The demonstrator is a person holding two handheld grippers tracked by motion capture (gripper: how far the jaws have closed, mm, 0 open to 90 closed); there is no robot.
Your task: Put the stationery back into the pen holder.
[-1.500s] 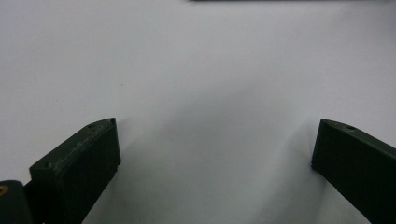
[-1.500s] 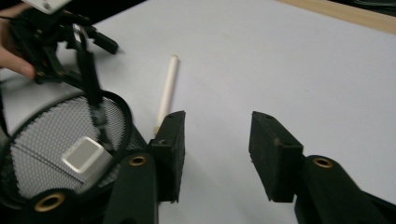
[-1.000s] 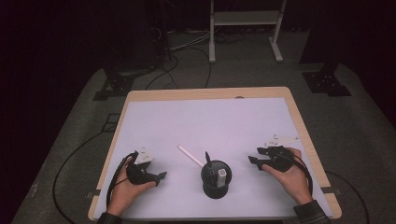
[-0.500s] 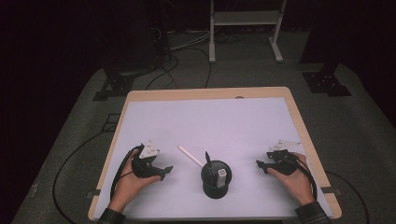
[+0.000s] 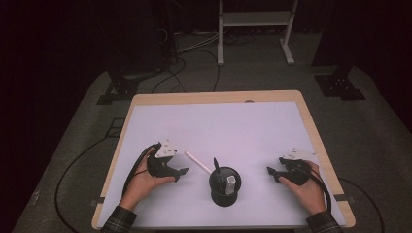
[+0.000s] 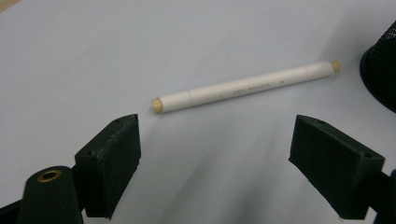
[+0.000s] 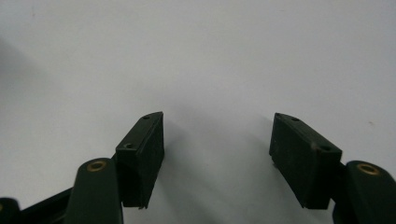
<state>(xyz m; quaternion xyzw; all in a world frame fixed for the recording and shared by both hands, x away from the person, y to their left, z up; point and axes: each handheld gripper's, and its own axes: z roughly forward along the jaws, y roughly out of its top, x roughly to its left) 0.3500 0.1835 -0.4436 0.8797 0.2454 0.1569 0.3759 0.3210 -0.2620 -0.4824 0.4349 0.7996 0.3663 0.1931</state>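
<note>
A white marker pen (image 6: pixel 245 86) lies flat on the pale table top (image 5: pixel 218 126), in the near half and left of centre, its long axis running on a diagonal from upper left to lower right in the high view. Its lower right end stops just short of a black mesh pen cup (image 5: pixel 225 185) that stands upright near the near edge with a dark pen and a small white-and-grey item poking out of it.

The left gripper (image 5: pixel 180 172), held in the person's left hand (image 5: pixel 141 180), sits just beside the marker's upper left end and points toward it. In the left gripper view the marker lies crosswise ahead of the jaws, tilted slightly, with bare table between it and the pads; the jaws stand wide apart with nothing between them. This is the nearer hand by a clear margin, and the marker's body lies roughly square to the gripper's line of reach, which looks a favourable set-up for closing across the barrel after a short push forward.

The right gripper (image 5: pixel 270 172), in the person's right hand (image 5: pixel 306 187), rests near the table's right edge, well apart from both marker and cup, with the cup between it and the marker. Its jaws have just been opening and stand spread over bare table in the right gripper view (image 7: pixel 217 135), holding nothing.

Judged from this layout, the work in hand is the left-side pick-up of the marker, probably bound for the cup.
</note>
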